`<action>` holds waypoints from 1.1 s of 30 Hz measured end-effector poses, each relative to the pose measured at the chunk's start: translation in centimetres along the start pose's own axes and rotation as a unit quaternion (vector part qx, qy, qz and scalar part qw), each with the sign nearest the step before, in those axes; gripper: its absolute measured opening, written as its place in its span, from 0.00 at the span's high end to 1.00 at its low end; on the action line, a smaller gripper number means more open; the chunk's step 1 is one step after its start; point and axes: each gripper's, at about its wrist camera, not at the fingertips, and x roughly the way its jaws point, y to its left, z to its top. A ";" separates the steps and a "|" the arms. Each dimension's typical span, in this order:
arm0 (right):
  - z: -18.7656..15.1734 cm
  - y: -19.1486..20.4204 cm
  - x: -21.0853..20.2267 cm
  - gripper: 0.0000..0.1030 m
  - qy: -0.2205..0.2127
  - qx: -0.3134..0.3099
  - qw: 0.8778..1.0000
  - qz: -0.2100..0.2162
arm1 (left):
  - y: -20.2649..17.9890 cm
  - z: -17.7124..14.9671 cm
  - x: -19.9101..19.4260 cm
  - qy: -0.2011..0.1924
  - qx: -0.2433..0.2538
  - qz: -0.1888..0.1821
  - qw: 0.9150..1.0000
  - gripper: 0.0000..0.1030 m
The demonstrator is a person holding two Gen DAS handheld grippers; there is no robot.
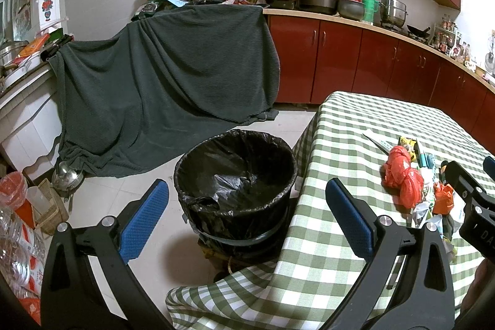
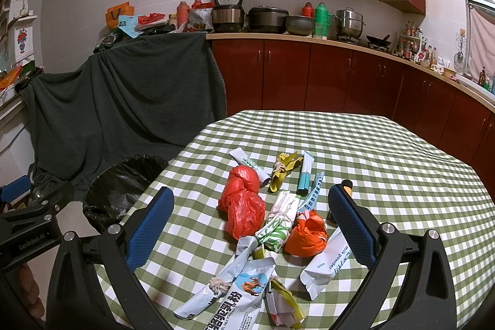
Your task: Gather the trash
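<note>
A pile of trash lies on the green-checked table [image 2: 386, 150]: a red plastic bag [image 2: 243, 203], an orange crumpled bag [image 2: 307, 234], a green-white wrapper [image 2: 278, 221], milk powder sachets [image 2: 328, 262], a yellow wrapper [image 2: 283, 167] and a teal tube [image 2: 304, 175]. My right gripper [image 2: 250, 215] is open and empty, low over the pile, its jaws either side of it. My left gripper [image 1: 247, 206] is open and empty above the black-lined trash bin [image 1: 235, 175], which stands on the floor left of the table. The red bag [image 1: 402, 175] also shows in the left wrist view.
A dark green cloth [image 1: 167, 76] drapes furniture behind the bin. Red cabinets [image 2: 340, 76] with a counter of pots run along the back. A kettle [image 1: 66, 175] and water bottles [image 1: 15, 249] sit on the floor at left. The table edge [image 1: 306, 163] is beside the bin.
</note>
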 end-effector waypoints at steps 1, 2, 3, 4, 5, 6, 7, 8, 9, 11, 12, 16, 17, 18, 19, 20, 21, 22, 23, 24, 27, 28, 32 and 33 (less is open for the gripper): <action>0.0 0.0 0.0 0.05 0.000 0.000 1.000 0.000 | 0.0 0.0 0.0 0.000 0.000 0.000 1.000 0.04; 0.0 0.0 0.0 0.05 0.000 0.000 1.000 0.001 | 0.0 0.0 0.0 0.000 0.000 0.000 1.000 0.04; 0.0 0.0 0.0 0.05 0.000 0.000 1.000 0.000 | 0.0 0.0 0.0 0.000 0.000 0.000 1.000 0.04; 0.0 0.0 0.0 0.05 0.000 0.000 1.000 0.000 | 0.0 0.0 0.0 0.000 0.000 0.001 1.000 0.04; 0.0 0.0 0.0 0.05 0.000 0.000 1.000 0.000 | 0.0 0.0 0.0 0.000 0.000 0.001 1.000 0.04; 0.0 0.0 0.0 0.05 0.000 0.000 1.000 0.000 | 0.0 0.0 0.0 0.000 0.000 0.000 1.000 0.04; 0.0 0.0 0.1 0.05 0.000 0.000 1.000 0.000 | 0.0 0.0 0.0 0.000 0.000 0.000 1.000 0.04; -0.1 0.0 0.0 0.05 0.000 0.000 1.000 0.000 | 0.0 0.0 0.0 0.000 0.000 0.000 1.000 0.04; -0.1 0.0 0.1 0.05 0.001 0.001 1.000 0.000 | 0.0 0.0 0.0 0.000 0.000 0.000 1.000 0.04; -0.1 0.0 0.0 0.05 0.000 0.001 1.000 0.001 | -0.1 -0.1 0.1 0.000 0.000 0.001 1.000 0.04; 0.0 0.0 0.0 0.05 0.001 0.001 1.000 0.000 | -0.1 -0.1 0.1 0.001 -0.001 0.001 1.000 0.04; -0.1 0.0 0.0 0.05 0.002 0.001 1.000 0.001 | 0.0 -0.1 0.1 0.001 -0.001 0.000 1.000 0.04; -0.2 0.0 0.1 0.05 0.002 0.001 1.000 0.002 | 0.0 -0.1 0.1 0.001 -0.001 0.000 1.000 0.04; -0.2 0.1 0.0 0.05 0.002 0.002 1.000 0.002 | 0.0 -0.1 0.1 0.001 -0.001 0.000 1.000 0.04; -0.3 0.1 0.0 0.05 0.002 0.002 1.000 0.002 | 0.0 -0.1 0.1 0.001 -0.001 0.000 1.000 0.04; -0.3 0.1 0.0 0.05 0.003 0.001 1.000 0.002 | 0.0 -0.1 0.1 0.001 -0.001 0.000 1.000 0.04; -0.2 0.0 0.1 0.05 0.003 0.001 1.000 0.002 | 0.0 -0.1 0.1 0.002 -0.001 0.000 1.000 0.04; -0.3 0.1 0.0 0.05 0.003 0.001 1.000 0.002 | 0.0 -0.1 0.1 0.001 -0.001 0.000 1.000 0.04; -0.2 0.0 0.1 0.05 0.003 0.001 1.000 0.001 | 0.0 -0.1 0.1 0.001 -0.001 0.000 1.000 0.04; -0.3 0.0 0.1 0.05 0.003 0.001 1.000 0.001 | 0.0 -0.1 0.1 0.002 -0.001 -0.001 1.000 0.04; -0.5 -0.1 0.8 0.05 0.006 0.001 1.000 0.000 | -0.2 -0.2 0.2 0.004 0.000 -0.002 1.000 0.04; -0.6 -0.1 0.8 0.05 0.006 0.001 1.000 -0.001 | -0.2 -0.3 0.2 0.006 0.001 -0.004 1.000 0.04; -0.7 -0.9 0.9 0.05 0.010 0.004 1.000 -0.007 | -1.0 -1.3 0.4 0.015 0.002 -0.013 1.000 0.04; -0.8 -1.2 0.9 0.05 0.012 0.005 1.000 -0.011 | -1.4 -1.5 0.4 0.017 0.005 -0.015 1.000 0.04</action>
